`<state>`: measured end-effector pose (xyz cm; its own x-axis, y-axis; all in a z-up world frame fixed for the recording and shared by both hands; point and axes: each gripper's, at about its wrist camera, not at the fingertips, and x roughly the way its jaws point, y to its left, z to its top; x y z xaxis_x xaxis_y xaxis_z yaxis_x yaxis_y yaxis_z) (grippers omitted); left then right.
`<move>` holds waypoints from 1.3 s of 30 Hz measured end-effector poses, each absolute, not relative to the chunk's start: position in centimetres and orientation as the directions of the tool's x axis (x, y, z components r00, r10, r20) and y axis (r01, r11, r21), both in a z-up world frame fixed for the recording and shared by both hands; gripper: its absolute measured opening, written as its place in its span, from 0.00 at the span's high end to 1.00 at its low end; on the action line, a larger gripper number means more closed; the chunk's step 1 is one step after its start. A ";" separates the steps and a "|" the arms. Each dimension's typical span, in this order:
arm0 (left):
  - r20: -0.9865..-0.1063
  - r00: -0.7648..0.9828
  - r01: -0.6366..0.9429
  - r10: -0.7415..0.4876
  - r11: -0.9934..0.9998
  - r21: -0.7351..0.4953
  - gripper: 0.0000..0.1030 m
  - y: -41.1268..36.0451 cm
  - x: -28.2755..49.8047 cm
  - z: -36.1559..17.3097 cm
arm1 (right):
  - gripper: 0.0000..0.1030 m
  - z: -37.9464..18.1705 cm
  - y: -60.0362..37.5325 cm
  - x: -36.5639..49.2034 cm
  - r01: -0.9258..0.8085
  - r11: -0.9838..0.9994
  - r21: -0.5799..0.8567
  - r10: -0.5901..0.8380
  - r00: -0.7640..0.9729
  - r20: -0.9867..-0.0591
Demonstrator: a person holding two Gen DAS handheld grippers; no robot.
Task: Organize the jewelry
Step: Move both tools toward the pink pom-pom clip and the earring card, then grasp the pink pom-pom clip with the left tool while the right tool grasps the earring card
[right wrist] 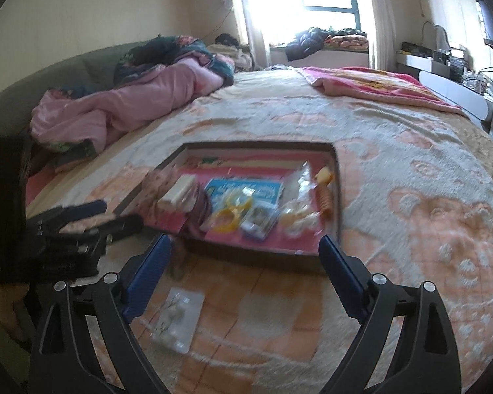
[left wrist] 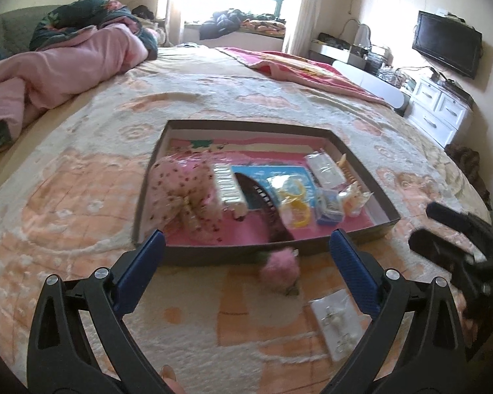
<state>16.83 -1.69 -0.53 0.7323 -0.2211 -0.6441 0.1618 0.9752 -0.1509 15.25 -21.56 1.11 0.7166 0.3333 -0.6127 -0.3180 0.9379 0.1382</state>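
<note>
On bed: tray holds jewelry packets. Pink pompom and earring card lie just outside its near wall. Left hand-held gripper released, empty. Right hand-held gripper likewise released, empty.

The bedspread is a nubby, matt woven cloth, and the shallow box on it looks like matt dark cardboard. Inside, the yellow rings are glossy plastic and several clear packets shine like thin film. A fluffy pink pompom lies outside beside a glossy white card of earrings.
</note>
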 end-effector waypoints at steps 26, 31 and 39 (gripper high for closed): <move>-0.698 0.669 0.183 -0.255 0.967 -0.178 0.20 -0.8 16.4 -3.5 | 0.33 -5.8 -15.2 11.8 -0.393 0.917 0.070 0.320 0.616 -0.720; -0.713 0.636 0.215 -0.295 0.955 -0.204 0.35 -2.2 16.9 -4.3 | 0.59 -6.2 -15.4 11.7 -0.387 0.922 0.025 0.284 0.629 -0.723; -0.735 0.589 0.231 -0.336 0.942 -0.245 0.73 -3.8 18.4 -5.5 | 0.61 -5.7 -17.8 11.6 -0.344 0.939 0.022 0.253 0.648 -0.718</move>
